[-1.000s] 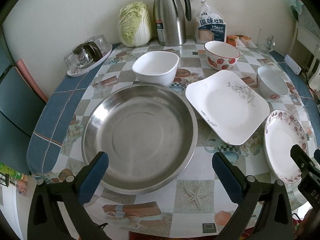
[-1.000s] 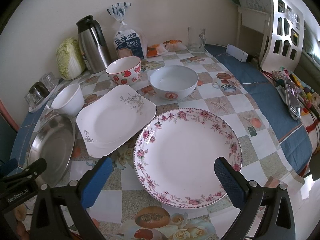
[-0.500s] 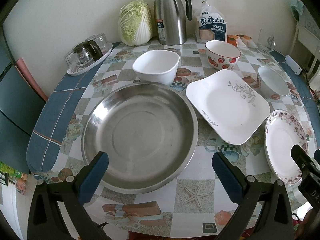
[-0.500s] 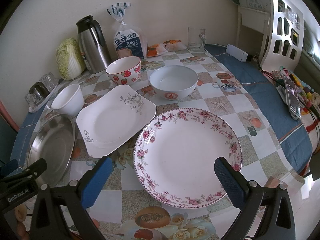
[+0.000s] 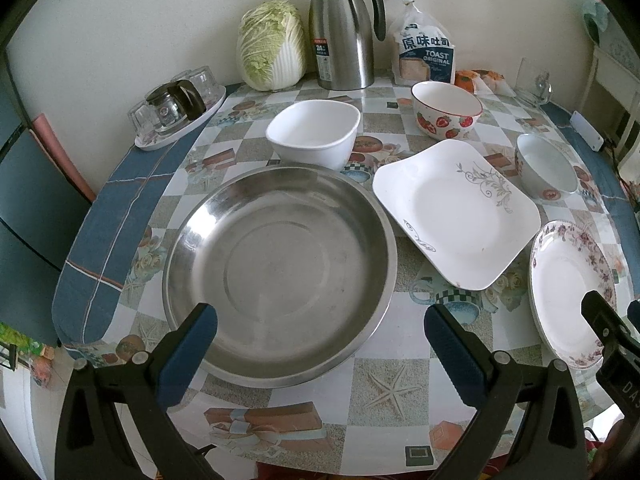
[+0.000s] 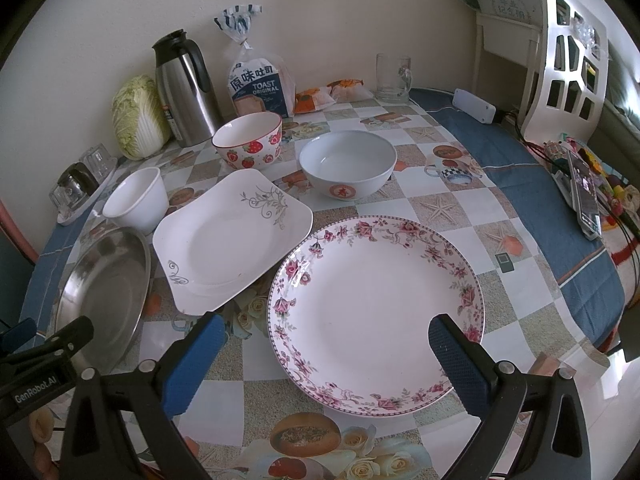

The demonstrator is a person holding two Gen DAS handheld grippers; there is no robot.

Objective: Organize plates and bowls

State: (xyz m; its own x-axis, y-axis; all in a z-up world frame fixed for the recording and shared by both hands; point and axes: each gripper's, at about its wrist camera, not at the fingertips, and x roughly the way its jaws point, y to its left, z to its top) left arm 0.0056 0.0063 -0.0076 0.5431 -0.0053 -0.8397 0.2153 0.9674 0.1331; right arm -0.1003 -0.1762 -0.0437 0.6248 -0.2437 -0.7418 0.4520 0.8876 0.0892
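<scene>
A large steel pan (image 5: 280, 264) lies in front of my open, empty left gripper (image 5: 320, 328); it also shows in the right wrist view (image 6: 100, 280). A floral round plate (image 6: 376, 312) lies under my open, empty right gripper (image 6: 324, 340), also seen at the right of the left wrist view (image 5: 568, 288). Between them lies a white square plate (image 5: 456, 212) (image 6: 232, 236). Behind stand a white square bowl (image 5: 316, 134) (image 6: 136, 200), a strawberry bowl (image 5: 446, 110) (image 6: 248, 140) and a white round bowl (image 5: 546, 168) (image 6: 348, 164).
At the back of the table (image 5: 380, 424) stand a cabbage (image 5: 272, 52), a steel thermos (image 5: 344, 28), a toast bag (image 5: 424, 48) and a glass mug (image 6: 394, 78). A tray of glasses (image 5: 176, 112) sits far left. A phone (image 6: 584, 192) lies at the right edge.
The left gripper has drifted slightly; the scene shifts a little in its view. The right view is unchanged.
</scene>
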